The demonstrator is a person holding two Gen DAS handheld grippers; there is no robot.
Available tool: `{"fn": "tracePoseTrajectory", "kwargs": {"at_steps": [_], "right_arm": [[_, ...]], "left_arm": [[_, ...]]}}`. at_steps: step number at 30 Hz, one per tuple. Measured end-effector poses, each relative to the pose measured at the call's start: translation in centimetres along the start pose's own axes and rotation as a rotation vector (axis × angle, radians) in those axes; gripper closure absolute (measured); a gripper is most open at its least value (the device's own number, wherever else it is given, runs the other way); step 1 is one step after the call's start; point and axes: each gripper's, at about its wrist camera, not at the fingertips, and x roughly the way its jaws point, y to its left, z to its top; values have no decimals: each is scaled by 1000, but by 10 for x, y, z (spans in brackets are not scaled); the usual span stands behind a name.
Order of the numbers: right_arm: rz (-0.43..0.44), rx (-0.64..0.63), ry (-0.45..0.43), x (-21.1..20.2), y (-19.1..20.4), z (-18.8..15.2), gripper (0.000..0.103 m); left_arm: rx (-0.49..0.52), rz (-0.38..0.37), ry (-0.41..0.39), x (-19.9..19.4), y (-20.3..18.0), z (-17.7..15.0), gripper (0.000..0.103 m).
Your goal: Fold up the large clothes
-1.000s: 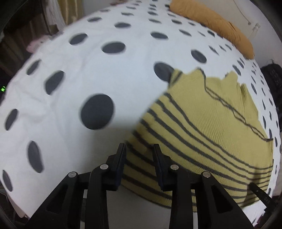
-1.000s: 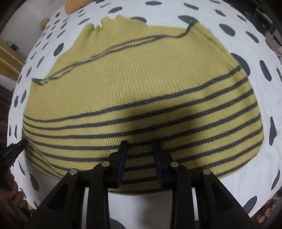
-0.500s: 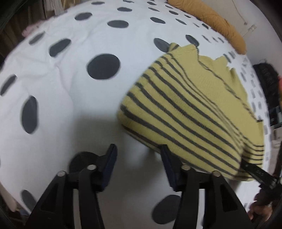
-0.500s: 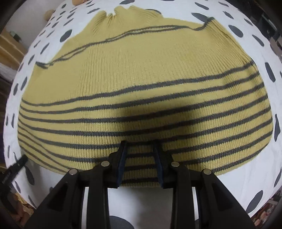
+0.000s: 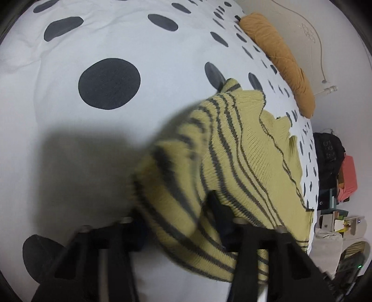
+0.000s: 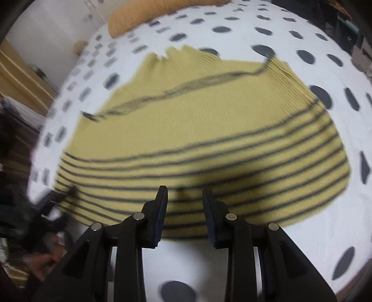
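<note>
A yellow knit sweater with dark grey stripes lies folded on a white bedspread with dark dots. In the left wrist view my left gripper has its jaws wide apart around the sweater's striped hem corner, which bulges up between the fingers and hides their tips. In the right wrist view my right gripper is open and empty, its fingers hovering over the near striped hem. The left gripper also shows at the sweater's left corner.
An orange pillow lies at the far side of the bed, also in the right wrist view. A dark bag and cluttered shelves stand beyond the bed's right edge. Wooden furniture stands left.
My left gripper opened wide, moved in on the sweater's left hem corner, and the corner now sits bunched between its fingers. My right gripper backed off a little from the hem.
</note>
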Motion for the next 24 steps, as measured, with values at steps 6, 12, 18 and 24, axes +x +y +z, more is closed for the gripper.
{"fn": "tracePoseTrajectory", "kwargs": {"at_steps": [6,12,18,24], "right_arm": [[88,-35,84,53,38,3,73],[-39,-22,20,66,19,25,99],[130,-47,51,36,37,-4,98],[30,-32,191,81,21,-8,98]], "left_arm": [[-60,-34,-4,-13,8,4,79],[-44,-31,-6,-19,6,8,81],[-83,-63,-12,-27,11,7,81],[-48,-90,-42,-46,-5,9,83]]}}
